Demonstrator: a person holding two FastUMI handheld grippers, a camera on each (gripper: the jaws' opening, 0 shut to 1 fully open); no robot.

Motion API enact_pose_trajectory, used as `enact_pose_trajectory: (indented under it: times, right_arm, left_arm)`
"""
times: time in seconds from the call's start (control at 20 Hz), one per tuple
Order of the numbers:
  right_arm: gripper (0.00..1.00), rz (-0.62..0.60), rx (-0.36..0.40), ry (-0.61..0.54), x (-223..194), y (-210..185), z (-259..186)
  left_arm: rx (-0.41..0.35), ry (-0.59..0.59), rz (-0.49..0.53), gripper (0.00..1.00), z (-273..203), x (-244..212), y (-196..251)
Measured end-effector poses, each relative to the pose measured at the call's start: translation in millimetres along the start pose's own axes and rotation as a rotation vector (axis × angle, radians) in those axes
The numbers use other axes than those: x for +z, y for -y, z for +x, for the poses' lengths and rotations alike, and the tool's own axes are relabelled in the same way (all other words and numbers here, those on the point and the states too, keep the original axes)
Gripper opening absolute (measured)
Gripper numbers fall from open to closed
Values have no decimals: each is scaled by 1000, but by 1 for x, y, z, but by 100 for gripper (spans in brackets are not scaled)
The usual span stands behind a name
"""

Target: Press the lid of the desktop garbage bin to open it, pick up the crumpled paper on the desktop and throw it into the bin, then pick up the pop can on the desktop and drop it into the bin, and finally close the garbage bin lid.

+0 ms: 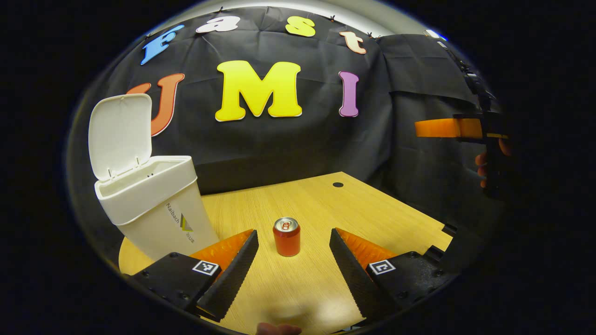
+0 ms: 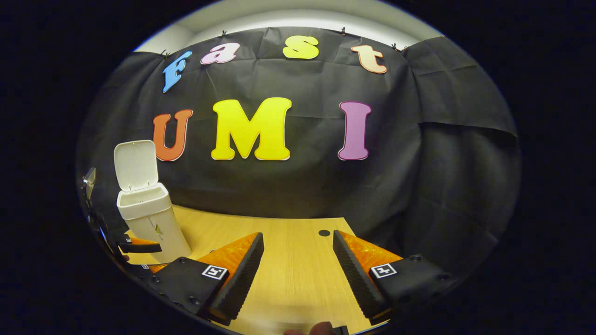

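Wide-spread, the left claw (image 1: 292, 253) frames the upright pop can (image 1: 286, 237) on bare desk (image 1: 326, 200), touching nothing. Left of it, the bin (image 1: 156, 211) stands with lid (image 1: 120, 135) raised, interior hidden. Right claw (image 2: 298, 260) also gapes, holding nothing, near the desk's far edge.

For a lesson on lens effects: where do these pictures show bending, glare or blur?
Left gripper view: the desk edge bows and the bin leans; the can stays sharp. Right gripper view: a pale glare patch on the desk near the bottom; the bin leans near the rim.

Recording booth: black cloth wall (image 2: 419, 186), wooden desk (image 2: 298, 274).
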State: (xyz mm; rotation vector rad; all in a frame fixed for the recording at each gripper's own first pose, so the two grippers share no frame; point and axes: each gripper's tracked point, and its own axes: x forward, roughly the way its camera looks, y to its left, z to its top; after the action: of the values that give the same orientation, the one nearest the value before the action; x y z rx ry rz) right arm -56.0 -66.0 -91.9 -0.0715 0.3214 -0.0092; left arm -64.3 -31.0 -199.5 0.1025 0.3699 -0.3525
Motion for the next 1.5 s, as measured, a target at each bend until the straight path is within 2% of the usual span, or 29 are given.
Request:
enact_pose_trajectory:
  times: [0.35,0.55,0.95,1.5]
  right_arm:
    - [95,-21,-75,-98,-33,31,-18]
    - [95,-32,-75,-101,-31,34,-25]
    - [95,-120,-57,-93,-26,28,-29]
    - [95,-99,-59,-119,-34,29,-18]
  left_arm:
    - [9,-68,3,100,53,-55,-7]
    - [21,-105,25,100,80,-77,-14]
    - [6,-156,-21,100,121,-101,-14]
    - [13,-201,0,100,155,-119,-21]
